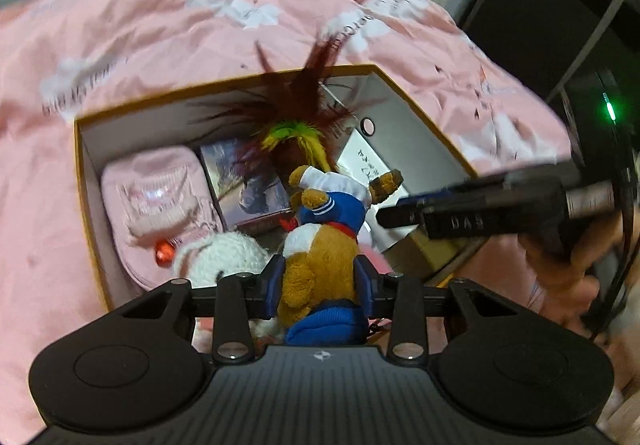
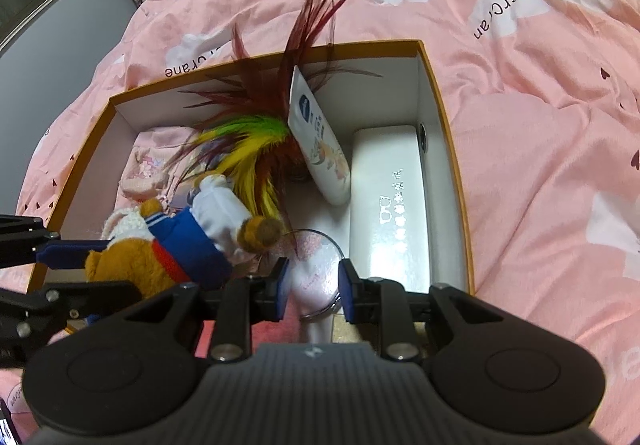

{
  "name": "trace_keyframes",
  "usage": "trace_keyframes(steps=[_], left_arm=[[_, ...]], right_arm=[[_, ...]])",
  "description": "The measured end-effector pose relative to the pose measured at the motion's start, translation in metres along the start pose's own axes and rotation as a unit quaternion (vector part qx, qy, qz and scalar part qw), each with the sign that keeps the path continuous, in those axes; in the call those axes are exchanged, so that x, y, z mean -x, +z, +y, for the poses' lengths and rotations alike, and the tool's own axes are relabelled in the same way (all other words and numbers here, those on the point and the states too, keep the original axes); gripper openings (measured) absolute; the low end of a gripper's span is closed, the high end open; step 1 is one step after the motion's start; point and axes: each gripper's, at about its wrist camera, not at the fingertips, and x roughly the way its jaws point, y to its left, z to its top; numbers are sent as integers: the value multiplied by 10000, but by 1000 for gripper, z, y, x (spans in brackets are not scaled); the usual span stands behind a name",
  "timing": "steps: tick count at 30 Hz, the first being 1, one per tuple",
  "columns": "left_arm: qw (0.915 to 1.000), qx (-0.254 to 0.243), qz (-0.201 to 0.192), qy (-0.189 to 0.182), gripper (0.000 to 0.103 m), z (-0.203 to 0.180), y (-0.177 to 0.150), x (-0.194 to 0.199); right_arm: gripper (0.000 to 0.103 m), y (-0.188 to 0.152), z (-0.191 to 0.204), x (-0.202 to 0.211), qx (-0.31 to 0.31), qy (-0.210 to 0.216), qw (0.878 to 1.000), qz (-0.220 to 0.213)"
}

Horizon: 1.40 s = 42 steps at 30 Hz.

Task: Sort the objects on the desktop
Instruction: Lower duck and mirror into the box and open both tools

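My left gripper (image 1: 320, 277) is shut on a brown plush dog in a blue and white sailor suit (image 1: 326, 233) and holds it over an open orange-rimmed box (image 1: 80, 173). The dog also shows in the right wrist view (image 2: 188, 245), with the left gripper's blue finger (image 2: 68, 251) beside it. My right gripper (image 2: 314, 285) is open above a round mirror with a pink handle (image 2: 316, 265) in the box (image 2: 444, 113); it appears at the right of the left wrist view (image 1: 400, 215).
In the box lie a red, green and yellow feather toy (image 2: 256, 137), a white tube (image 2: 320, 149), a white case (image 2: 392, 205), a pink pouch (image 1: 156, 201), a picture box (image 1: 248, 185) and a white knitted plush (image 1: 224, 253). A pink quilt (image 2: 540, 105) surrounds the box.
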Motion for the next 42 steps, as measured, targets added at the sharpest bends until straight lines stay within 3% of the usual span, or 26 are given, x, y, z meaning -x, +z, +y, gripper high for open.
trace_keyframes(steps=[2, 10, 16, 27, 34, 42], left_arm=[[9989, 446, 113, -121, 42, 7, 1, -11], [9955, 890, 299, -120, 43, 15, -6, -29], [9959, 852, 289, 112, 46, 10, -11, -33], [9943, 605, -551, 686, 51, -12, -18, 10], [9821, 511, -1201, 1360, 61, -36, -25, 45], [9685, 781, -1525, 1809, 68, -47, -36, 57]], right_arm=[[28, 0, 0, 0, -22, -7, 10000, -3], [28, 0, -1, 2, -34, 26, 10000, -15], [29, -3, 2, -1, -49, 77, 9999, 41], [35, -12, 8, 29, 109, 172, 9993, -305], [44, -23, 21, 66, 382, 164, 9947, -943], [55, -40, 39, 97, 650, 149, 9843, -1632]])
